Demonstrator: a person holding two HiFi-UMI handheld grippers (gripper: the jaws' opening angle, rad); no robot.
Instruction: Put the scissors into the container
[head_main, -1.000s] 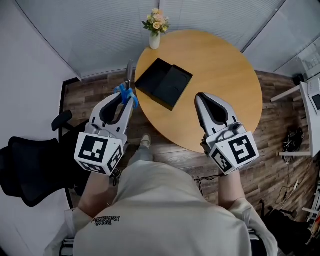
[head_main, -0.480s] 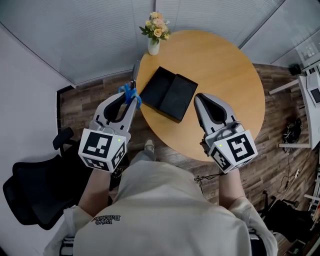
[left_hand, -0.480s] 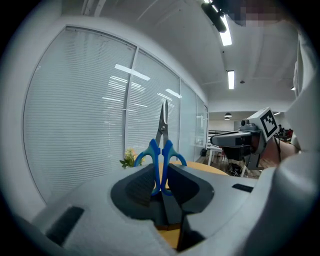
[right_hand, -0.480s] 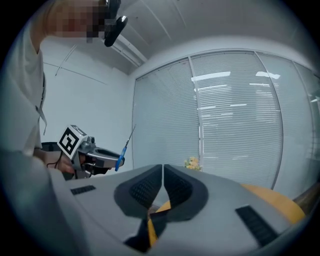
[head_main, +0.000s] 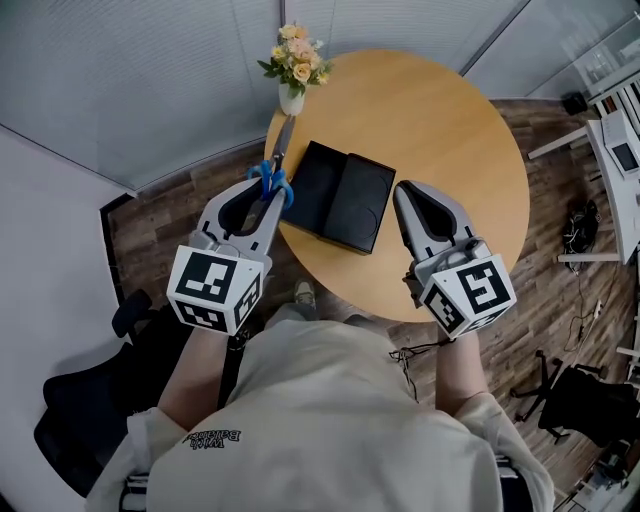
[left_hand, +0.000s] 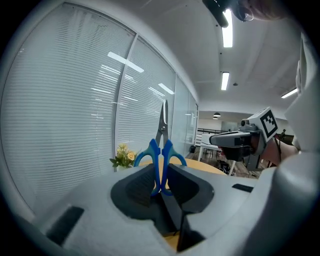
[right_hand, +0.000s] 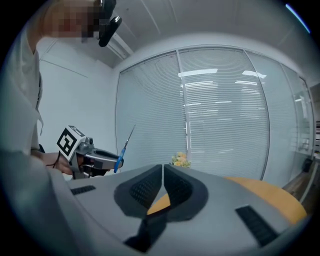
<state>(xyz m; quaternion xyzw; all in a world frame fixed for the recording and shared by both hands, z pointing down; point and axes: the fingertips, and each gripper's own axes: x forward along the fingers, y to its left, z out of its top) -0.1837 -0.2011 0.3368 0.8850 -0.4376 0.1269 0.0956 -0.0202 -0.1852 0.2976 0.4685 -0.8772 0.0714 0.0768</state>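
- Left gripper (head_main: 268, 190) is clamped on the blue handles of the scissors (head_main: 277, 165); in the left gripper view the two handle loops are pinched between the jaws (left_hand: 161, 167), and the scissors (left_hand: 161, 150) are seen with closed blades rising toward 12 o'clock.
- In the head view the blades are pointed toward 12 o'clock, with the tips near the base of the vase (head_main: 290, 65).
- The scissors are held just outside the container (head_main: 330, 185), at its 9 o'clock side, over the table's (head_main: 450, 130) edge; they are not inside it.
- The container, a black open box with two compartments, is set on the round wooden table toward its 9 o'clock side; nothing is seen inside it.
- Right gripper (head_main: 408, 190) is held at the container's 3 o'clock, just beside it; whether it touches the box cannot be told.
- In the right gripper view the jaws (right_hand: 163, 172) are brought together with only a thin slit between them, and nothing is held.
- The vase of flowers is placed at the table's 10 o'clock edge and is also seen in the left gripper view (left_hand: 124, 156) and the right gripper view (right_hand: 180, 160).
- From the right gripper view the left gripper (right_hand: 95, 159) is seen at 9 o'clock, with the scissors (right_hand: 122, 145) slanted up from it.
- A black chair (head_main: 80, 430) is seen on the wood floor at 8 o'clock of the head view.
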